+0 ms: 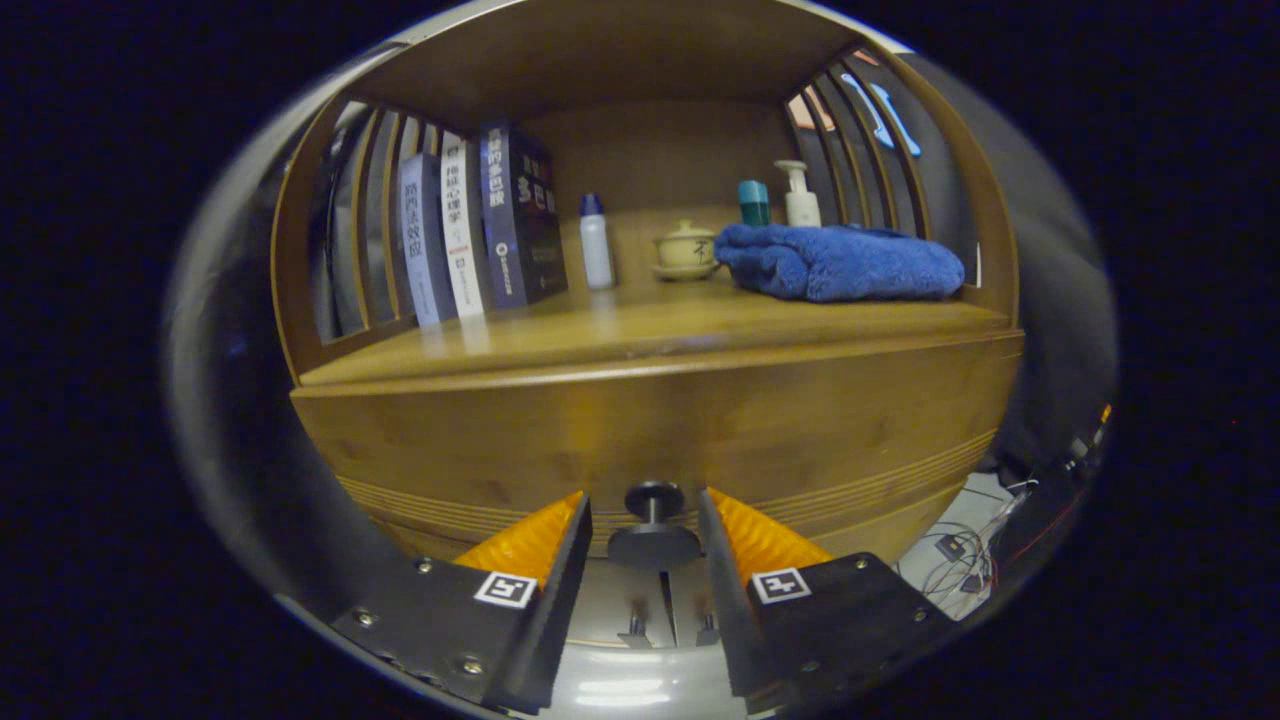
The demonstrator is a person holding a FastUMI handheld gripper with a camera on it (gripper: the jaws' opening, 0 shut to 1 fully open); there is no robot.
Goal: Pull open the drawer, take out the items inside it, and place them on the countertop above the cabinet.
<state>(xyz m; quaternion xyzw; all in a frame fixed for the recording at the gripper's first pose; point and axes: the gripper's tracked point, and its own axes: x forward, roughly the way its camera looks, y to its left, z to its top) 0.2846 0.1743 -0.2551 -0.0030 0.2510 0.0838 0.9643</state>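
up on the countertop (640,335), left to right, stand books (480,225), a white bottle (596,243), a lidded cup (686,250) and a blue towel (840,262). below, the drawer (500,440) front is closed; its knob (654,530) sits between the fingers of the gripper (645,520), parted and not touching it.

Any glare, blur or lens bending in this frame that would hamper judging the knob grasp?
Gripper view: fisheye bows the cabinet edges; dim warm light; glare on the shiny strip below the gripper; knob sharp, between the open fingers, untouched.
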